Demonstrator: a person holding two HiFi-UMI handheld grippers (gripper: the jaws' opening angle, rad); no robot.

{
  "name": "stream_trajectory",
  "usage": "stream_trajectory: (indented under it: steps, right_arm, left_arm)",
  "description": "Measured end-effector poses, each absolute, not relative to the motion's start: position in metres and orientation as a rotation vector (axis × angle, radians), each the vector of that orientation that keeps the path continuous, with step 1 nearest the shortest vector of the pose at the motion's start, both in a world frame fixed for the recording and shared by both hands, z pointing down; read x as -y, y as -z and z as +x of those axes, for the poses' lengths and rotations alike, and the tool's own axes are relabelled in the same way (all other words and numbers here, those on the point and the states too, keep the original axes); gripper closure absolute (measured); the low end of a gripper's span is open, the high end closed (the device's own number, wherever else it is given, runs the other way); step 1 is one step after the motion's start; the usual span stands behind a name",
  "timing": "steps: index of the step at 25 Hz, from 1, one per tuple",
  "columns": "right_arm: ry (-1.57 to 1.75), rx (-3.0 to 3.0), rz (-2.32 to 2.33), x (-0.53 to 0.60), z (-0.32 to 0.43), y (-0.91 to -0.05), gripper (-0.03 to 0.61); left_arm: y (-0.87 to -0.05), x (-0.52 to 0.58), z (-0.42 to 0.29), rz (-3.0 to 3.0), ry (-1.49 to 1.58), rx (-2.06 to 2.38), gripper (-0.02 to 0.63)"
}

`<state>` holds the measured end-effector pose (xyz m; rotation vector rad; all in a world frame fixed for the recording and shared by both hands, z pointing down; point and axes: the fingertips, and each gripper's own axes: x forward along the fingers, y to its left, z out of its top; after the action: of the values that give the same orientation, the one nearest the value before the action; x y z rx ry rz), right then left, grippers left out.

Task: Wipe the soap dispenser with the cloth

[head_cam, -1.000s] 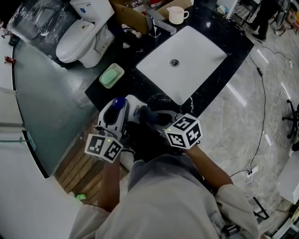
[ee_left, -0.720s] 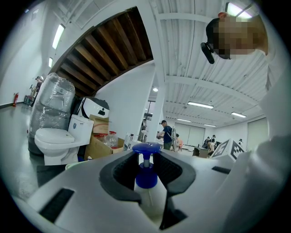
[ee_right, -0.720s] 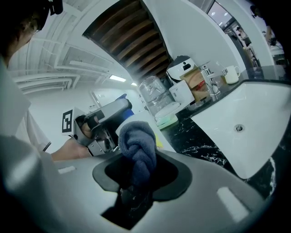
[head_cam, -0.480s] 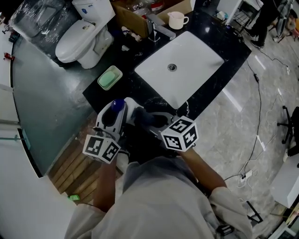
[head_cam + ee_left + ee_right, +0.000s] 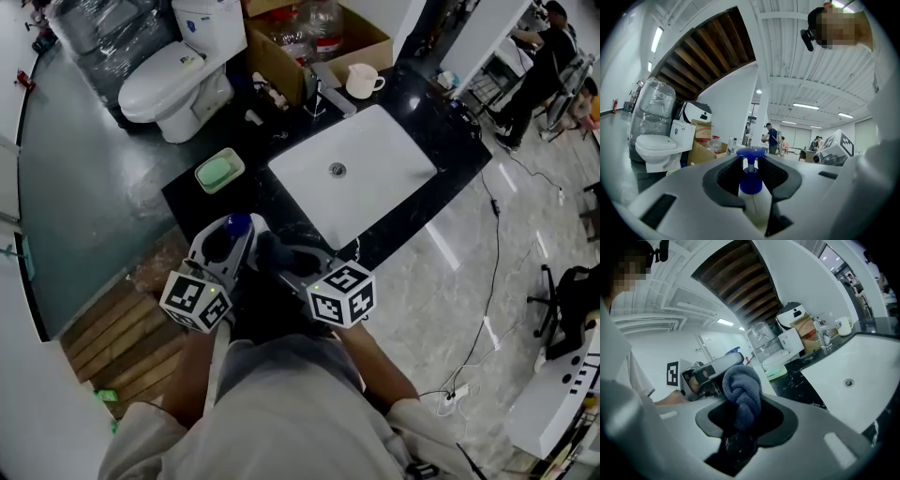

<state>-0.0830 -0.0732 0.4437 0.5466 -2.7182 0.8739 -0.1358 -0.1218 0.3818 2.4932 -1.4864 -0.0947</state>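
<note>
Left gripper [image 5: 751, 165]: fingers closed on the white neck of the blue-capped soap dispenser [image 5: 750, 182], which stands upright at lower centre of the left gripper view. Right gripper [image 5: 745, 416]: fingers clamp a bunched dark blue cloth [image 5: 742, 391]. In the head view both grippers sit side by side at centre frame, below the white sink [image 5: 361, 178] set in the black tabletop [image 5: 248, 192].

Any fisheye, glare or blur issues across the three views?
Head view: sharp, bright glare streaks on the glossy grey floor. Left gripper view: strong fisheye, black corners, white blue-capped soap dispenser sharp. Right gripper view: same fisheye, blue-grey cloth crisp.
</note>
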Motion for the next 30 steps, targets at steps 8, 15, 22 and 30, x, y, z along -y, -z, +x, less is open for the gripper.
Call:
stream_trajectory:
  steps: [8,15,22,30]
  right_arm:
    - [-0.875,2.728,0.537,0.072,-0.085,-0.436,0.459]
    - [-0.869,2.753,0.532,0.073,-0.087,-0.424,0.459]
    - [-0.849,2.768,0.528,0.078,-0.089,-0.416,0.457]
    - [-0.854,2.779,0.523,0.08,-0.09,-0.41,0.457]
  left_arm:
    - [-0.382,0.119,-0.136,2.493,0.097,1.485,0.517]
    - [-0.378,0.119,-0.135,2.502,0.093,1.48,0.517]
    - [-0.377,0.12,-0.137,2.498,0.097,1.482,0.517]
    - [-0.379,0.119,-0.139,2.494,0.115,1.481,0.517]
